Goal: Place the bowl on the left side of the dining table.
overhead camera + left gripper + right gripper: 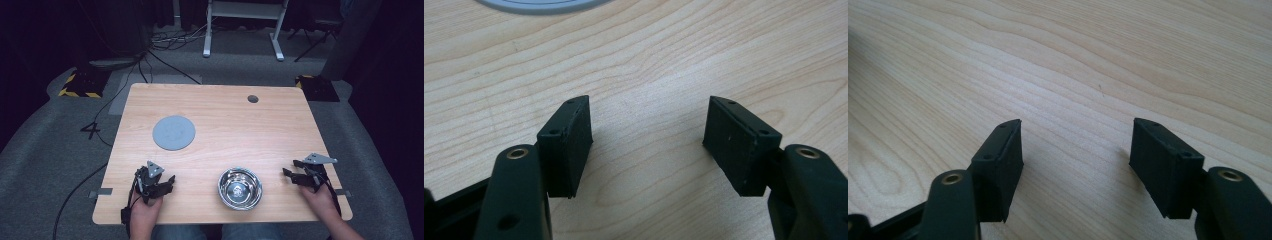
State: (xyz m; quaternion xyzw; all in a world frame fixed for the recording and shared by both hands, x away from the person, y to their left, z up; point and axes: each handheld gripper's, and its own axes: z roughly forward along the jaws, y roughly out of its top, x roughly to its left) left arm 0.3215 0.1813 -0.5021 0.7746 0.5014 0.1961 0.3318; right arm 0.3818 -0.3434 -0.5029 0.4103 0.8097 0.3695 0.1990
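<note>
On the near half of the wooden table point(225, 115): one steel bowl point(240, 188), upright and empty, set between the two grippers, touching neither. Left gripper point(170, 184): jaws spread, nothing between them, low over bare wood. Right gripper point(291, 170): likewise parted and empty, near the table's right edge. Grey round mat point(173, 132): farther back on the left, unoccupied, plausibly a landing spot for the bowl.

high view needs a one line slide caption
Person's left gripper and right gripper, jaws open, flank a steel bowl; grey disc beyond.
</note>
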